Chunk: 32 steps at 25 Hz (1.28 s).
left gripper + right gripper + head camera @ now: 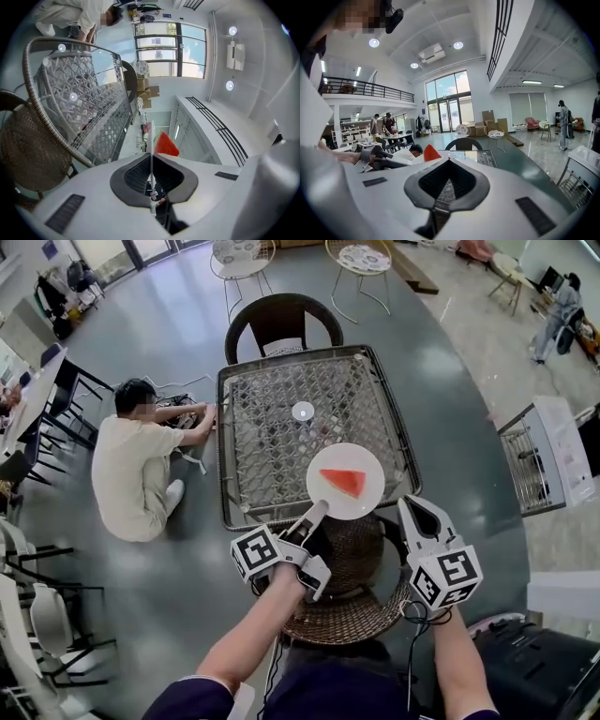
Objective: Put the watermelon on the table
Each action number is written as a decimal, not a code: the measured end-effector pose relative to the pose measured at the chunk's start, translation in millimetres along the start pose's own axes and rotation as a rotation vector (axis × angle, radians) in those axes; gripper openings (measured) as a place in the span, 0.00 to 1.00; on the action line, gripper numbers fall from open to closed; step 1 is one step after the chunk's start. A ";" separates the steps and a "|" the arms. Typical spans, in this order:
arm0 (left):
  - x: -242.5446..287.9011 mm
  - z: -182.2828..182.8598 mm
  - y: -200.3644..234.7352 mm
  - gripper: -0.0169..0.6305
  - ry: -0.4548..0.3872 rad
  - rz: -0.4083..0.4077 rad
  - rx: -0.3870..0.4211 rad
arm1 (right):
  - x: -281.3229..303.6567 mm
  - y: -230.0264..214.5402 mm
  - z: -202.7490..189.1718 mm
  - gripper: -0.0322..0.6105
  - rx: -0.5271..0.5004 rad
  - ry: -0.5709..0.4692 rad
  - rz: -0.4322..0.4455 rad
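Note:
A red watermelon wedge (343, 482) lies on a white plate (330, 504) that hangs over the near edge of the glass-topped wicker table (272, 437). My left gripper (317, 510) is shut on the plate's near rim. In the left gripper view the plate (151, 136) stands edge-on between the pads, with the watermelon (165, 144) just beyond the left gripper (151, 161). My right gripper (412, 508) is beside the plate's right edge, apart from it, shut and empty. In the right gripper view the right gripper (449, 164) points over the table (485, 158), with the wedge (431, 153) at its left.
A person (141, 465) sits on the floor at the table's left side. A round wicker chair (349, 610) is right below me and a dark chair (281, 320) stands at the table's far side. A small round disc (303, 411) lies mid-table. A white wire cart (548, 460) stands at the right.

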<state>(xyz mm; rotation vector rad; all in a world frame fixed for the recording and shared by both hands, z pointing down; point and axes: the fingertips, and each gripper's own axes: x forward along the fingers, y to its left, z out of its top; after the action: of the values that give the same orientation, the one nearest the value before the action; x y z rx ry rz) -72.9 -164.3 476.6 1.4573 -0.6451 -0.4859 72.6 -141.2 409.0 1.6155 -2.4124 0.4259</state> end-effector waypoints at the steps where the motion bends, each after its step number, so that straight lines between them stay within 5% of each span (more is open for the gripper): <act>1: 5.2 6.8 4.8 0.05 0.005 0.003 0.001 | 5.5 -1.6 -1.7 0.05 0.002 0.003 -0.006; 11: 83.5 48.6 46.0 0.05 0.094 0.013 0.022 | 62.9 -21.4 -26.3 0.05 0.031 0.046 -0.045; 21: 148.6 46.1 106.9 0.05 0.197 0.046 0.020 | 92.4 -56.2 -67.6 0.05 0.034 0.109 -0.100; 32: 195.5 52.7 148.6 0.05 0.219 0.100 0.034 | 105.9 -79.7 -94.0 0.05 0.104 0.137 -0.166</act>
<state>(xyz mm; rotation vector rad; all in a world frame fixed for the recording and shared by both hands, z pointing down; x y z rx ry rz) 25.2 -322.6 644.9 1.4779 -0.5505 -0.2343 107.3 -228.6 541.5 1.7514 -2.1700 0.6186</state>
